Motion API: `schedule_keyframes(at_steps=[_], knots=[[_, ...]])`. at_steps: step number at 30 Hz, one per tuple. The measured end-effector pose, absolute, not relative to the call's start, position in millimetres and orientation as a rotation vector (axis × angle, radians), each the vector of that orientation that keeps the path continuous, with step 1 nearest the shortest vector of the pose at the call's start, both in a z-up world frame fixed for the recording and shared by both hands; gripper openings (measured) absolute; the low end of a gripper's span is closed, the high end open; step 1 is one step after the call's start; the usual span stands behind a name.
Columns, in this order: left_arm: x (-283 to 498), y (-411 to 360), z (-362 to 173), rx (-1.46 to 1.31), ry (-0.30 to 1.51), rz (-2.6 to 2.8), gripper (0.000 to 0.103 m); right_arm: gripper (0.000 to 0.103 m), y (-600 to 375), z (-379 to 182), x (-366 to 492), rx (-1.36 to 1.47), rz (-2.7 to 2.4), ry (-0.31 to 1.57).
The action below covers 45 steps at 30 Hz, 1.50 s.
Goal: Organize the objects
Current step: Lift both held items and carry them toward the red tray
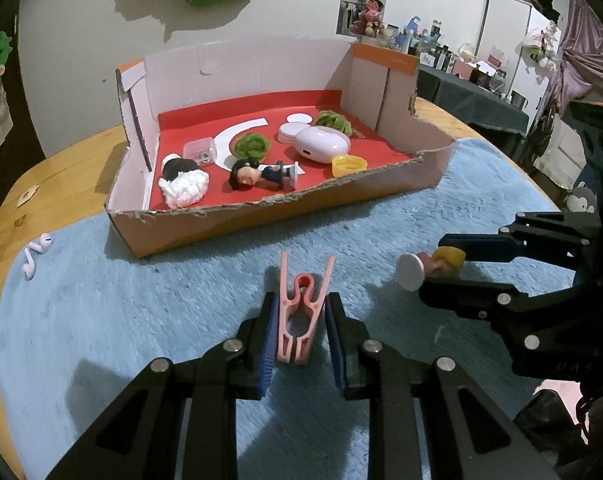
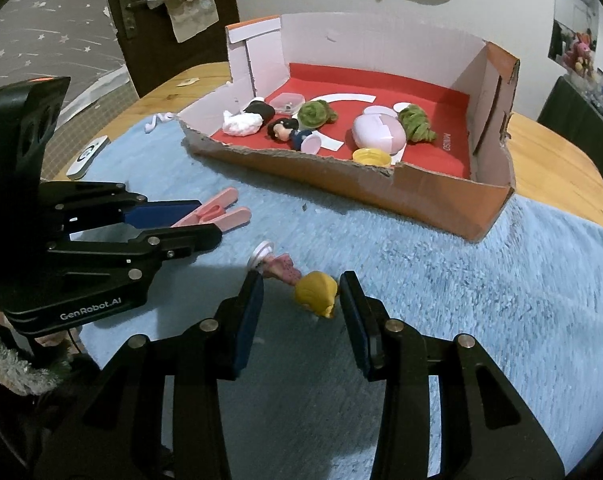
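Observation:
A pink clothes peg point(image 1: 299, 312) lies on the blue mat between the fingers of my left gripper point(image 1: 301, 308), which is closed onto its sides; it also shows in the right wrist view point(image 2: 217, 214). A small blonde-haired figurine point(image 2: 301, 280) with a pink dress and round white base lies on the mat between the fingers of my right gripper point(image 2: 301, 292), which is open around it with gaps on both sides. The figurine point(image 1: 429, 266) and right gripper point(image 1: 441, 268) also show in the left wrist view. The cardboard box point(image 1: 261, 216) with red floor stands beyond.
The box holds a dark-haired figurine point(image 1: 261, 174), a white-dressed figurine point(image 1: 183, 182), green yarn balls point(image 1: 251, 146), a pink case point(image 1: 321, 144), a yellow cap point(image 1: 348, 165) and a clear container point(image 1: 199, 151). White earbuds point(image 1: 35, 256) lie left on the mat. A remote point(image 2: 86, 158) lies on the wooden table.

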<state>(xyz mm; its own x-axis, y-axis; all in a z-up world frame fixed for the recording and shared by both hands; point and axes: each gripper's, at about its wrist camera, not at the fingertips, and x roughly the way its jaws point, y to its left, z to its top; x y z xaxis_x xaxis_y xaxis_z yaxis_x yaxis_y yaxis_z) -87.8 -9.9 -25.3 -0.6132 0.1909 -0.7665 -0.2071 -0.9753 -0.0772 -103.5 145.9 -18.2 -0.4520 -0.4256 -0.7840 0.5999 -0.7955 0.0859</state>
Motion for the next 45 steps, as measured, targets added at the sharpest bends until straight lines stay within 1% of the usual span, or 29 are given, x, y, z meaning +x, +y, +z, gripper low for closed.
schedule_keyframes(at_steps=[10, 24, 45], knots=[[-86.3, -10.8, -15.4, -1.216, 0.020, 2.650, 0.024, 0.038, 144.2, -10.7, -102.5, 1.108, -2.244, 0.272], [-87.7, -16.9, 17.3, -1.109, -0.012, 2.681, 0.024, 0.038, 140.5, 13.4, -105.1, 1.045, -2.255, 0.271], [-104.3, -22.2, 36.3, -1.064, -0.005, 2.721, 0.024, 0.038, 139.3, 35.5, -118.5, 0.990, -2.267, 0.264]])
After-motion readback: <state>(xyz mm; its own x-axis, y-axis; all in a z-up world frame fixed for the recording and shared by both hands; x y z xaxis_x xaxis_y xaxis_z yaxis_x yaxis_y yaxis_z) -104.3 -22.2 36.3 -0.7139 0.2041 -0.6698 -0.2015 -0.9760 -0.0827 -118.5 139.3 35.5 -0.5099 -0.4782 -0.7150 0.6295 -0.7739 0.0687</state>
